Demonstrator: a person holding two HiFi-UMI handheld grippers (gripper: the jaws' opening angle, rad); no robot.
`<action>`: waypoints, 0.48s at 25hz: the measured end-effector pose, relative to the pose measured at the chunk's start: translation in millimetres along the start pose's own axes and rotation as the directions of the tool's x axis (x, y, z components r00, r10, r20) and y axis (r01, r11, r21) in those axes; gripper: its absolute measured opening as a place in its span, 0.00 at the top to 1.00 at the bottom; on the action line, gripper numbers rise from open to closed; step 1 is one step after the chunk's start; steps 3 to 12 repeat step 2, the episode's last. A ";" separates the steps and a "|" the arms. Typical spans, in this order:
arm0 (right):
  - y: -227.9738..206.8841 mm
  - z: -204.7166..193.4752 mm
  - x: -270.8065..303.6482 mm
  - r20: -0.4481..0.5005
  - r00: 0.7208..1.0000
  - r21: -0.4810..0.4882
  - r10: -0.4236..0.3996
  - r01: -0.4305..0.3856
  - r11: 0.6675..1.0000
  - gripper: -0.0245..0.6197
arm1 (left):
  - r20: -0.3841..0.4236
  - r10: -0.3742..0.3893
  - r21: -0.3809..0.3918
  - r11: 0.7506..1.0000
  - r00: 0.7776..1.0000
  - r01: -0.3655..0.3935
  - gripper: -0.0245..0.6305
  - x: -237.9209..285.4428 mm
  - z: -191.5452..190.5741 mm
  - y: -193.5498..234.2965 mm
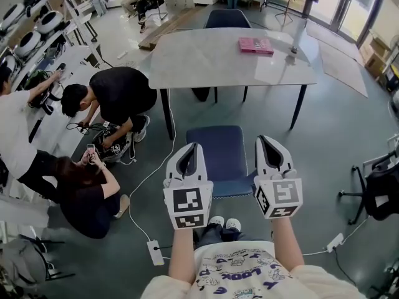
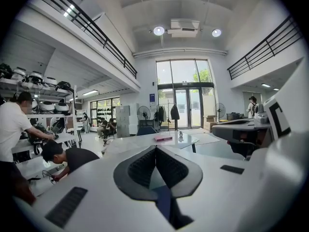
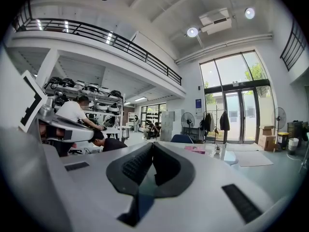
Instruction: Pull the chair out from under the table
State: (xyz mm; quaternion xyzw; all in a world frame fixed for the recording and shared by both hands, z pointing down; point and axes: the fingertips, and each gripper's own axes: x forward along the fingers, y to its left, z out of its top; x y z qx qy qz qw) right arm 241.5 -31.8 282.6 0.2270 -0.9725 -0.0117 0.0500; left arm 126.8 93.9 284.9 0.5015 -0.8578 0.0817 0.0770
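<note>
Chair sits low between my two sets of jaws, its blue seat stretching ahead of them and its near edge running from one gripper to the other. My left gripper lies over the seat's near left corner, and my right gripper just off the near right corner. Both pairs of jaws are clenched pad to pad with nothing between them (each gripper view shows only a sliver of blue below the closed pads, so the chair is beneath them, not in them). Whether either gripper rests on the chair I cannot tell.

Ahead of the jaws, beyond the seat's far edge, stands the counter. The seat looks clear of its near edge and lines up between its two near legs, so I judge the pull far along or done. Farther off on the counter lies a pink book, and past that a second blue chair.

If more pulling is wanted, the next move calls for opening the jaws and taking hold of the near edge before drawing back. Shut as they are, they could only hook or push.
</note>
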 end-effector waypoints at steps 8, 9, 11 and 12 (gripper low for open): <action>-2.3 0.2 -0.3 0.001 1.000 0.004 -0.004 0.004 1.000 0.95 | -0.003 -0.001 0.000 1.000 1.000 0.001 0.93 1.3 0.3 -1.7; -2.3 0.2 -0.3 0.001 1.000 0.004 -0.004 0.004 1.000 0.95 | -0.003 -0.001 0.000 1.000 1.000 0.001 0.93 1.3 0.3 -1.7; -2.3 0.2 -0.3 0.001 1.000 0.004 -0.004 0.004 1.000 0.95 | -0.003 -0.001 0.000 1.000 1.000 0.001 0.93 1.3 0.3 -1.7; -2.3 0.2 -0.3 0.001 1.000 0.004 -0.004 0.004 1.000 0.95 | -0.003 -0.001 0.000 1.000 1.000 0.001 0.93 1.3 0.3 -1.7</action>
